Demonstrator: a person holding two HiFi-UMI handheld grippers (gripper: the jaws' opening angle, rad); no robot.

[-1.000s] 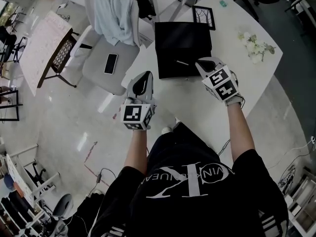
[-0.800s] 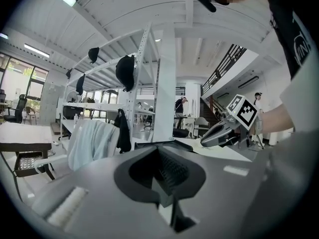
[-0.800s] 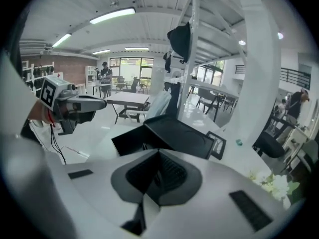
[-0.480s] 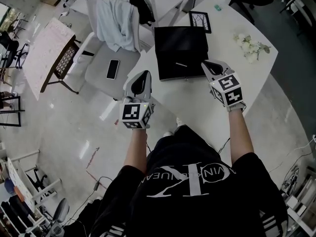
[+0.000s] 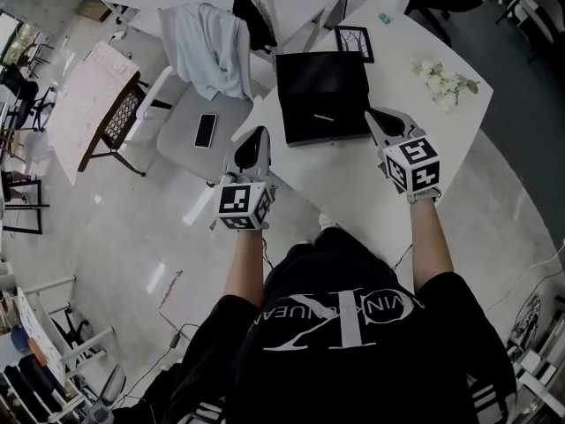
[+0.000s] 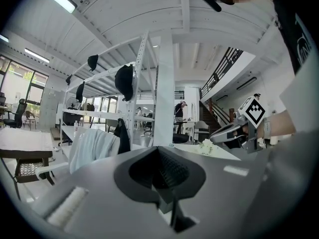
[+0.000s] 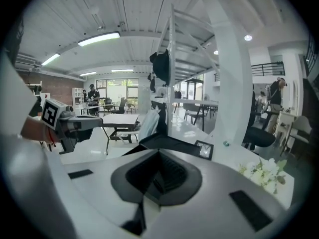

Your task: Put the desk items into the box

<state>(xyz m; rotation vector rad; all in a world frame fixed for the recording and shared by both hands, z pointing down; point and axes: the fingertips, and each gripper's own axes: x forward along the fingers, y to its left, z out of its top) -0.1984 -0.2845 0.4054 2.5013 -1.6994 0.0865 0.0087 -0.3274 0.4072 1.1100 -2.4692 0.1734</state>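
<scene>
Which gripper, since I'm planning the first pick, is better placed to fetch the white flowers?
Right. The right gripper hangs nearer the flowers on the table, on its right side; the left gripper sits beyond the black box, at the left edge. Both are shut and empty.

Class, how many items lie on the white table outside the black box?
3: the picture frame beyond the box, a small teal object farther still, white flowers off to the right. Tiny ones may be missed.
</scene>
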